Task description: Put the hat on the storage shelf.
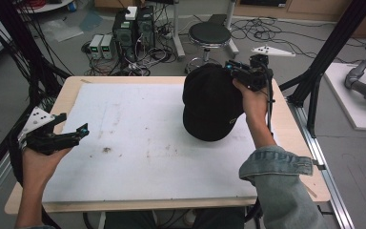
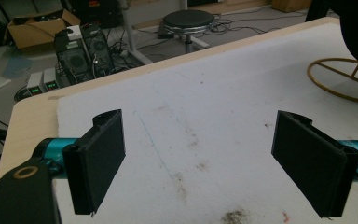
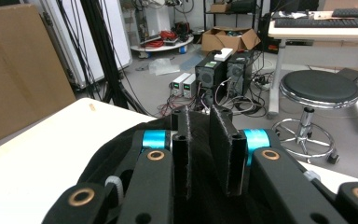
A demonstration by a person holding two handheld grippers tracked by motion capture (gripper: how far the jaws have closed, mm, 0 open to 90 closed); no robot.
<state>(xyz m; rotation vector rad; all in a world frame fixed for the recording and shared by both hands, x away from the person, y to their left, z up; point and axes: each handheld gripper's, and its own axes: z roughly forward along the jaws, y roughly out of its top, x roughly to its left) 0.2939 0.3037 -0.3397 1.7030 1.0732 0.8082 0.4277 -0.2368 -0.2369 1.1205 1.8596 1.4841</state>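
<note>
One black cap [image 1: 212, 102], domed, pinched by right tongs [image 3: 208, 154]; left tongs [image 2: 209, 163] wide, empty

Cap [image 1: 212, 102] on mat's [image 1: 138, 157] right, stool [image 1: 209, 34] behind table [image 1: 71, 90]

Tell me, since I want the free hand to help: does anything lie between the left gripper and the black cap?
Nothing visible does. The left gripper hangs open over the left of the white mat, and just stained mat lies between it and the black cap, which the right gripper pinches at its far edge.
</note>
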